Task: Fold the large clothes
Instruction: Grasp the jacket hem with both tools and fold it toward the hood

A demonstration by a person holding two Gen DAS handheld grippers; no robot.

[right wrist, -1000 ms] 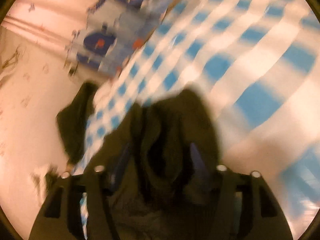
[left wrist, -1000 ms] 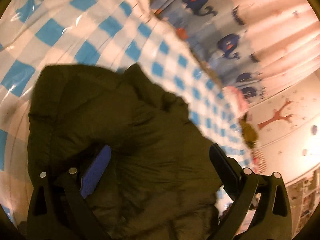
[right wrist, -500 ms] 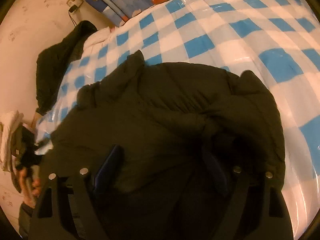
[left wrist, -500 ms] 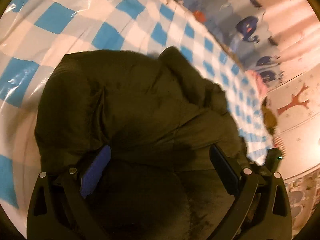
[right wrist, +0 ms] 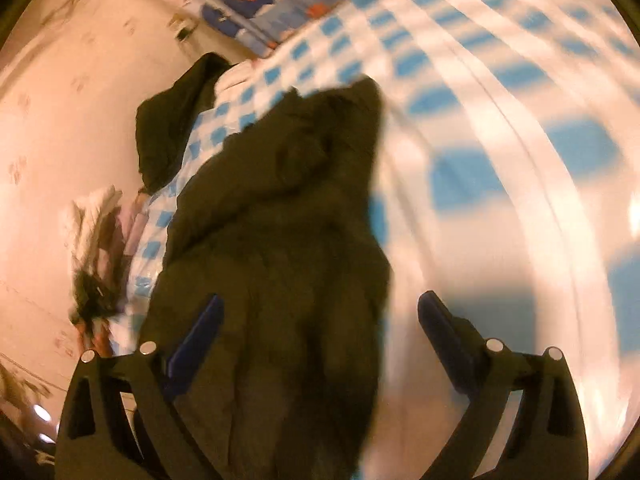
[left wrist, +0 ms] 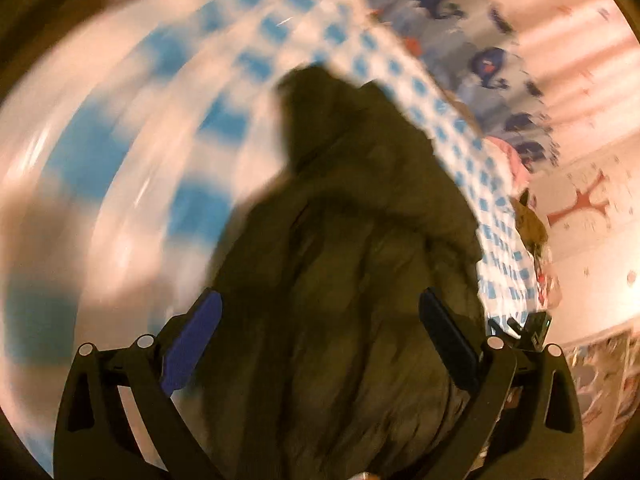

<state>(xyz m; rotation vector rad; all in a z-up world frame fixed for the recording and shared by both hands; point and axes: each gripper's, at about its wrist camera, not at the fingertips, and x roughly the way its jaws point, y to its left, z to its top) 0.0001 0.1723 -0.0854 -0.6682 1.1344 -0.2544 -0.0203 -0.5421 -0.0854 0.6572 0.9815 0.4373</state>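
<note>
Currently the left gripper (left wrist: 318,322) has its fingers spread wide, nothing pinched; the dark olive jacket (left wrist: 352,248) fills the gap between them and runs forward from the fingertips as a long bunched mound. Right gripper (right wrist: 318,322) likewise spread wide, gripping nothing; the jacket (right wrist: 280,232) lies between and ahead of its fingers, nearer its left finger. Beyond the jacket on both sides: blue-and-white checked sheet (left wrist: 192,128), strongly motion-blurred. Farther out from the right gripper, ahead-left, a second dark garment (right wrist: 168,128) lies at the sheet's edge. Whale-print fabric (left wrist: 480,60) sits past the sheet's far edge.
</note>
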